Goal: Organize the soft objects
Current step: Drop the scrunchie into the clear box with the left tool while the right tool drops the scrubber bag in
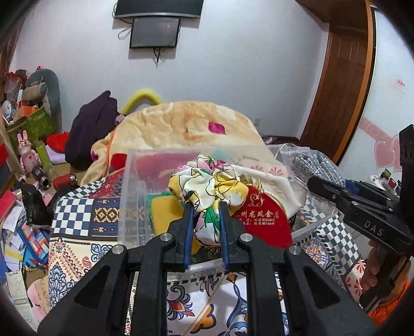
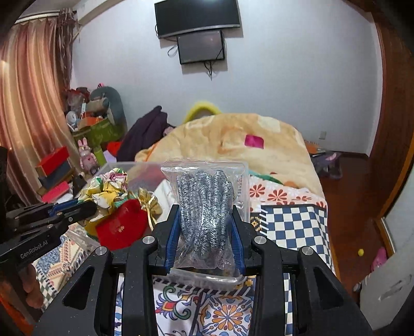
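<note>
Two grippers each hold something soft over the clear box (image 1: 132,181) on the bed. The left gripper (image 1: 205,206) squeezes a flowery cloth (image 1: 204,181). At 3 o'clock, the right gripper (image 2: 204,212) squeezes bagged gloves (image 2: 204,196). A red pouch (image 1: 261,217) sits inside.

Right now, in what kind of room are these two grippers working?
Most likely a bedroom in a home: a bed with a peach blanket, a wall-mounted television, and plush toys piled near the curtain.
</note>
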A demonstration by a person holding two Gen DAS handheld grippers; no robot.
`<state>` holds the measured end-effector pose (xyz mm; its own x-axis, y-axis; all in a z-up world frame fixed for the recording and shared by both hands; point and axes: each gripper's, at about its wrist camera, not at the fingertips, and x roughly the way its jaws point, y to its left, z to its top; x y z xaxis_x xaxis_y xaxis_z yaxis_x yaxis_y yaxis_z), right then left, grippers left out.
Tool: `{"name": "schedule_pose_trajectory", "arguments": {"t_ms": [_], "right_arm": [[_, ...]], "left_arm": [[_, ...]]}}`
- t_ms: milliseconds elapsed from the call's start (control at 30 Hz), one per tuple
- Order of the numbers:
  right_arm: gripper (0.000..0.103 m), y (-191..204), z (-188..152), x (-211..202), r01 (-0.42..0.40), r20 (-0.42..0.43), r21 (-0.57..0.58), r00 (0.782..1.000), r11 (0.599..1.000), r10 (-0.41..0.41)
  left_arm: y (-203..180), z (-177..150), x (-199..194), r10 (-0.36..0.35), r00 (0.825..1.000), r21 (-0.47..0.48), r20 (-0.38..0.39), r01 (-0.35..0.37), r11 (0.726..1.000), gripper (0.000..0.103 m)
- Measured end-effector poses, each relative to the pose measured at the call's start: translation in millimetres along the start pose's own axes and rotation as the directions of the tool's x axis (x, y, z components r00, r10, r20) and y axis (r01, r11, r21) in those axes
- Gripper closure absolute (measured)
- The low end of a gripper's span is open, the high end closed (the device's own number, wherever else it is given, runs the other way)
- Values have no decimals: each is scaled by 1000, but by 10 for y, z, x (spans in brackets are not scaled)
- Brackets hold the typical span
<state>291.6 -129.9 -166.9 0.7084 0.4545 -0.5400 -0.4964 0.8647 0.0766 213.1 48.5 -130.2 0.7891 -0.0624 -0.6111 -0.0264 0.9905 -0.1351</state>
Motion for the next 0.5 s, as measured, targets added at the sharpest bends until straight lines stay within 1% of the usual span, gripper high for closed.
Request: {"name": "schedule_pose_trajectory", "arguments": {"t_ms": [133, 167, 233, 267, 300, 333, 367, 400, 467, 500], "right_arm": [[70, 45, 18, 57, 0, -21, -21, 1000, 1000, -1], [68, 67, 12, 64, 4, -27, -31, 1000, 1000, -5], [68, 79, 8, 87, 15, -33, -44, 999, 999, -16], [67, 82, 14, 99, 20, -37, -50, 999, 999, -22], [65, 90, 13, 99, 22, -44, -55, 999, 998, -24], [63, 90, 14, 103, 22, -48, -56, 999, 998, -25], [59, 94, 16, 101, 23, -51, -58, 998, 998, -26], [54, 97, 21, 82, 27, -51, -60, 998, 998, -30], [46, 101, 42, 49, 35, -39, -62, 999, 997, -37], [45, 109, 50, 16, 38, -30, -65, 999, 997, -40]], "left_arm": [[20, -32, 68, -1, 1000, -8, -26, 0, 1000, 85], [23, -38, 69, -1, 1000, -8, -30, 0, 1000, 83], [31, -49, 64, -2, 999, -9, -36, 2, 1000, 76], [34, -56, 52, -2, 999, -10, -36, 2, 1000, 70], [35, -64, 27, -2, 999, -11, -33, 1, 1000, 65], [38, -64, 15, -2, 1000, -11, -31, 1, 1000, 63], [40, -64, -10, -5, 1000, -12, -27, 5, 1000, 61], [38, -65, -47, -9, 1000, -12, -23, 9, 1000, 59], [33, -60, -117, -14, 1000, -13, -15, 14, 1000, 56], [28, -56, -162, -17, 1000, -13, -7, 17, 1000, 56]]}}
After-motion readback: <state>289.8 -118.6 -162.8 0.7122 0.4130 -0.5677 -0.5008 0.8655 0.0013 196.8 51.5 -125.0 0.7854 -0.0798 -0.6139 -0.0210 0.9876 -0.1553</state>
